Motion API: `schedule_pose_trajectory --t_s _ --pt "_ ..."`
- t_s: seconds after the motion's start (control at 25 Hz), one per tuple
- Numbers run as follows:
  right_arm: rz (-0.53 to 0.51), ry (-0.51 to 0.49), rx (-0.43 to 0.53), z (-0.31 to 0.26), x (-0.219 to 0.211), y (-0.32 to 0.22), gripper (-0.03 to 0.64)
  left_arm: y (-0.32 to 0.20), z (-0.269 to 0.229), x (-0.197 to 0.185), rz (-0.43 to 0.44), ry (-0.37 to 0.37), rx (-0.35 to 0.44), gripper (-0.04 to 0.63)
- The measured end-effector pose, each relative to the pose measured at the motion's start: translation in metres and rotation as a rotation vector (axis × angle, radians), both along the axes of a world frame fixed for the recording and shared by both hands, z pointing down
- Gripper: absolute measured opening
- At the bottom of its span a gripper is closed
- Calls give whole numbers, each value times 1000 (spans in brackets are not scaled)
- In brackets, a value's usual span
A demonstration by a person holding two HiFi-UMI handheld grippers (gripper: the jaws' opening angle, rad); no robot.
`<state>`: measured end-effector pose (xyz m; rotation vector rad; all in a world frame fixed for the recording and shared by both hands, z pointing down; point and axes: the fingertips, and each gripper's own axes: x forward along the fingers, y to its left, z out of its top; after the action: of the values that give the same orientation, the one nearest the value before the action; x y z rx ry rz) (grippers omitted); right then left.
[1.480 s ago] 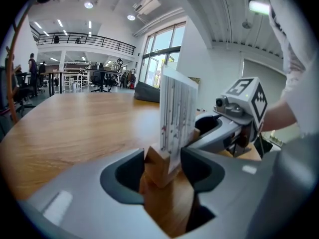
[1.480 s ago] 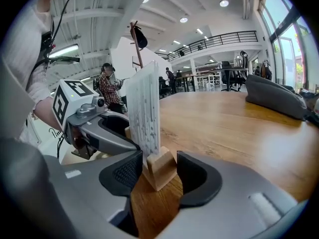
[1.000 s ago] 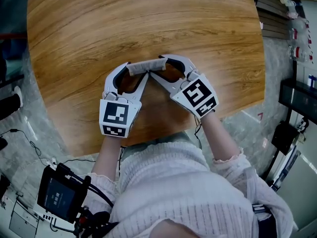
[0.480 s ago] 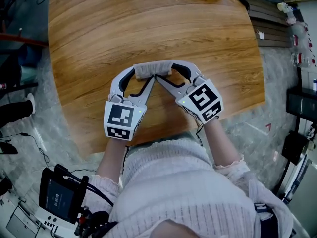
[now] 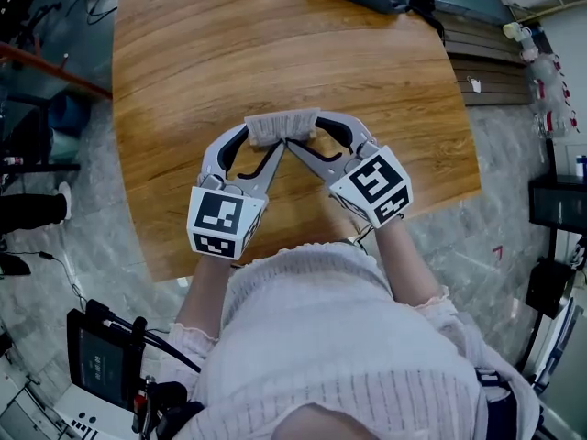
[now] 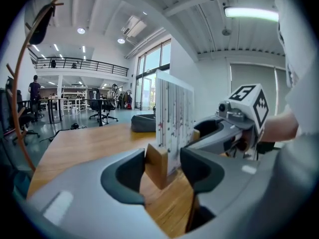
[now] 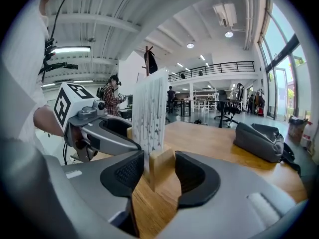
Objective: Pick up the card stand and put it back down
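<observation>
1. A wooden desk point(image 5: 183, 81) with rounded corners lies below me.
2. My left gripper point(image 6: 164, 169) and right gripper point(image 7: 159, 174) meet nose to nose over the desk's near half. Each pair of jaws is closed on one end of the card stand point(image 5: 282, 126). I cannot tell whether it has left the desk.
3. Its wooden base point(image 6: 155, 164) looks light, stiff and smooth. I judge this block the right place to grip.
4. The upright card point(image 6: 174, 113) in its slot looks thin and bendable, so I would spare it pressure.
</observation>
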<state>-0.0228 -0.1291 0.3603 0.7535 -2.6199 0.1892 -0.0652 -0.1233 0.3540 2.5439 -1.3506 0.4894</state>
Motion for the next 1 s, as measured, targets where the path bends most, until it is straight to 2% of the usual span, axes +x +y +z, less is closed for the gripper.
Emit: schedule_pose_trajectory --t_s 0.24,0.68,1.0 --pt "-3 16 39 -13 4 -2 196 -2 -11 3 4 31 23 224" --pt "13 5 54 -16 2 9 195 8 -14 1 20 16 46 222" --pt "2 -2 59 -22 -3 13 195 13 -23 -3 13 38 57 221"
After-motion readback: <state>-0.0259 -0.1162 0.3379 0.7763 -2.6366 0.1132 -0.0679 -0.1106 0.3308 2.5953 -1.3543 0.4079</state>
